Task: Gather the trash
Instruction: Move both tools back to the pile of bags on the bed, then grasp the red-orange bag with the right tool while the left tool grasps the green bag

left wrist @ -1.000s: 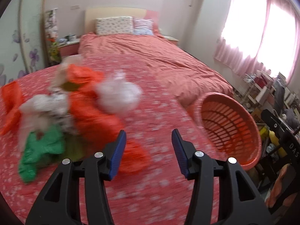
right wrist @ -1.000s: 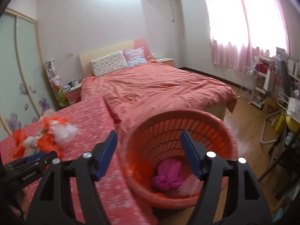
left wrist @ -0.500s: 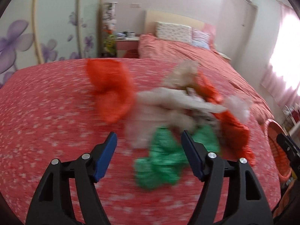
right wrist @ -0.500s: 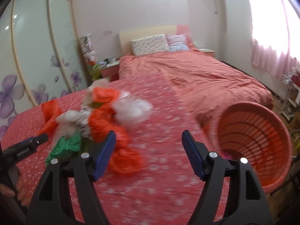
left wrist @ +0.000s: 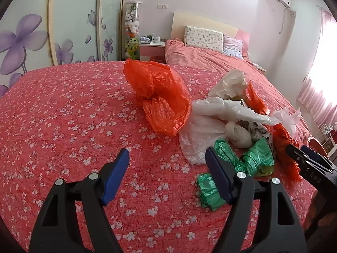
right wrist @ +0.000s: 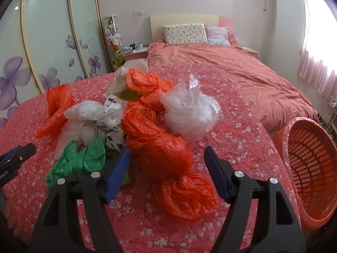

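Basket (right wrist: 309, 168) beside bag pile (right wrist: 130, 126)

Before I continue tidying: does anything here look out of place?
Yes. Crumpled plastic bags, orange, white and green, lie heaped on the flowered cover, while the basket stands beside it.

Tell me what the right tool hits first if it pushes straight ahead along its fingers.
Most likely the orange plastic bag lying between the open right tool's fingers on the floral cloth; depth is hard to judge.
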A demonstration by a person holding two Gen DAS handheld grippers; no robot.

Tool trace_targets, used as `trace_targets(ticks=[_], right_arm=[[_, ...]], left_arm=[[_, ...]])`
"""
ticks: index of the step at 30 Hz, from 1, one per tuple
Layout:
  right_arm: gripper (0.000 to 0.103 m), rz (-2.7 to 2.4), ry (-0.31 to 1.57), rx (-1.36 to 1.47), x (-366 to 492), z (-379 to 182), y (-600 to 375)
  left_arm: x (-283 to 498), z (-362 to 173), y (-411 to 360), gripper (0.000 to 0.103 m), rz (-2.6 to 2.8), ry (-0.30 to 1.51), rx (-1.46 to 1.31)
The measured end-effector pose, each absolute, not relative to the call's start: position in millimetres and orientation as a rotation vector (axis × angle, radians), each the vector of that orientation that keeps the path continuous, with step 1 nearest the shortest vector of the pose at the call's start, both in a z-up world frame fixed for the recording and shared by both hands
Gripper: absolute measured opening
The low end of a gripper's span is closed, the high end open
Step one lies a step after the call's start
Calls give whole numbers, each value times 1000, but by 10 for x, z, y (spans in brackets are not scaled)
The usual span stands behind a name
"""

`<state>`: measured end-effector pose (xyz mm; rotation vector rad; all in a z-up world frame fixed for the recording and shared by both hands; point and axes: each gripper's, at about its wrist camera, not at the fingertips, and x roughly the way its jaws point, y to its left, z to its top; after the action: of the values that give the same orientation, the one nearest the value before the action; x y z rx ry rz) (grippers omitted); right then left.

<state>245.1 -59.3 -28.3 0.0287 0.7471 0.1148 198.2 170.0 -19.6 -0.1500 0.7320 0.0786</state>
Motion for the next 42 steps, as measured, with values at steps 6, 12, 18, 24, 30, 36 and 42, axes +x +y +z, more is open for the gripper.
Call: trace_targets(ticks=[6, 12, 18, 24, 30, 36, 42], right_arm=[[64, 135, 803, 21, 2566, -387, -559], [51, 147, 806, 20, 2534, -387, -567], [41, 158, 800, 34, 2468, -372, -612], [40, 155, 771, 58, 2326, -295, -737], [40, 133, 744, 94, 2161, -189, -951], [40, 109, 733, 108, 2016, -162, -1135], [40, 86, 737, 121, 1936, -190, -1291]], left_arm=[[1950, -219, 1628, 74, 63, 721, -127], [1962, -244, 1559, 74, 31, 741, -130], [1966, -240, 1463, 74, 10, 752, -128], [1956, -236, 1325, 74, -25, 756, -94], [1941, -230, 1100, 74, -74, 760, -47], [1988, -247, 835, 73, -129, 770, -16], [2092, -337, 674, 59, -150, 815, 0]])
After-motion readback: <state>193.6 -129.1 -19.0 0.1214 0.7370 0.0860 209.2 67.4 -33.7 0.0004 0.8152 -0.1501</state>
